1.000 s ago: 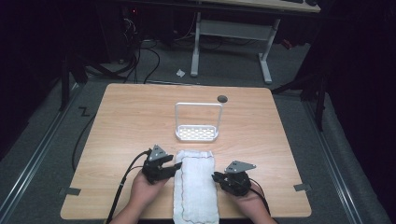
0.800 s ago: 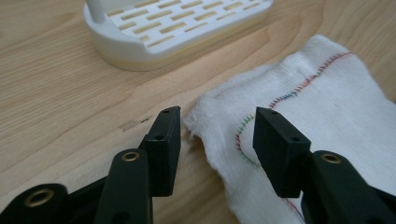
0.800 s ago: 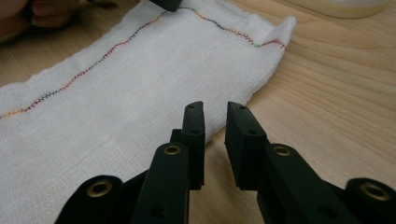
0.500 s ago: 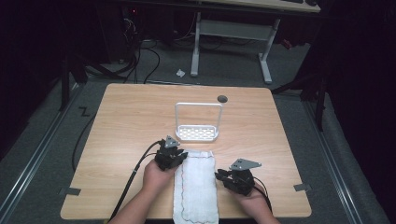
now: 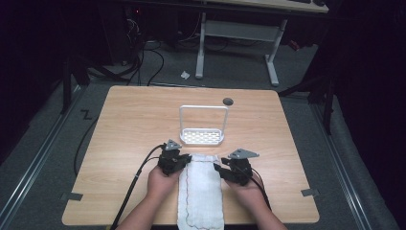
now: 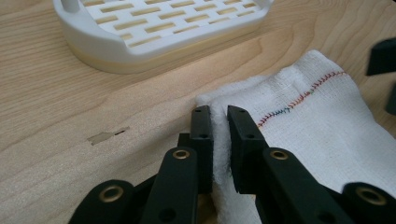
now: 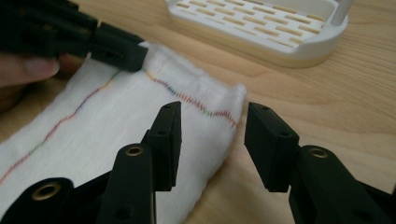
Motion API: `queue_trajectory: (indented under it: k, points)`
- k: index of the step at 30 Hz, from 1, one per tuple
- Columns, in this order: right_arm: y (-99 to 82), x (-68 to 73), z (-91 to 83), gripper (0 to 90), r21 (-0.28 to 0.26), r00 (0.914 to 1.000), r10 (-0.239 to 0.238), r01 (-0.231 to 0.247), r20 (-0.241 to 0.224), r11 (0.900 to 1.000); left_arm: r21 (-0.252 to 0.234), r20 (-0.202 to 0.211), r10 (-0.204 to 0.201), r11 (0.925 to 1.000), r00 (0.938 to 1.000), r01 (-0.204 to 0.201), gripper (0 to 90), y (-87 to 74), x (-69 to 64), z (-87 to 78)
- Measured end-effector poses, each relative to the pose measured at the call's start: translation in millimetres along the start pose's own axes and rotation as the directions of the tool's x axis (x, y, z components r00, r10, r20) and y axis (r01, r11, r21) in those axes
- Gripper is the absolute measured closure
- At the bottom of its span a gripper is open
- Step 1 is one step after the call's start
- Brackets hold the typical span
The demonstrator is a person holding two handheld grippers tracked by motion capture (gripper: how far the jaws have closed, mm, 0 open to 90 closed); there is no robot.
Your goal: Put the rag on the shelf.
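On the wooden counter (image 5: 124, 143), the left hand-held gripper (image 6: 218, 122) has its jaws pressed together on the far left corner of a white cloth (image 5: 201, 191), pinching a fold of it between them. The cloth lies flat along the near edge of the counter, between the two hands, its colour-stitched hem just short of a white slotted rack (image 5: 203, 135). The right hand-held gripper (image 7: 212, 122) stands spread, one jaw over the cloth's far right corner and the other over bare wood beside it.
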State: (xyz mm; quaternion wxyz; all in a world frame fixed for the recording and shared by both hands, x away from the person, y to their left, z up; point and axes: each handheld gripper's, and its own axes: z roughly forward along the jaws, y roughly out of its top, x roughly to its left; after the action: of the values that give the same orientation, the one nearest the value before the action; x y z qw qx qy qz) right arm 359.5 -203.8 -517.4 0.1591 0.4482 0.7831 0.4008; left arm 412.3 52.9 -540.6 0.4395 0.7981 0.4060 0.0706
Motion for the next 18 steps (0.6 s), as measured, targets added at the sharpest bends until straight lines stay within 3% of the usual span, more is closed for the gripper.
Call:
queue_trajectory:
  k: [7,10,18]
  points:
    - [10.9,-6.6,32.8,60.9,0.051,0.9981,0.030,-0.033,0.054,0.9981,0.000,0.002,-0.002,1.0000,1.0000,0.002,80.8,-0.1,0.3,-0.2]
    - [6.2,-11.3,34.0,64.7,0.034,0.9978,0.057,-0.058,0.032,0.9977,0.000,0.003,-0.004,1.0000,1.0000,0.004,80.7,-0.1,0.5,-0.2]
    - [1.4,-8.5,34.2,81.4,0.020,0.9981,0.060,-0.059,-0.013,0.9980,-0.001,0.005,-0.008,1.0000,1.0000,0.008,80.6,-0.4,0.8,-0.4]
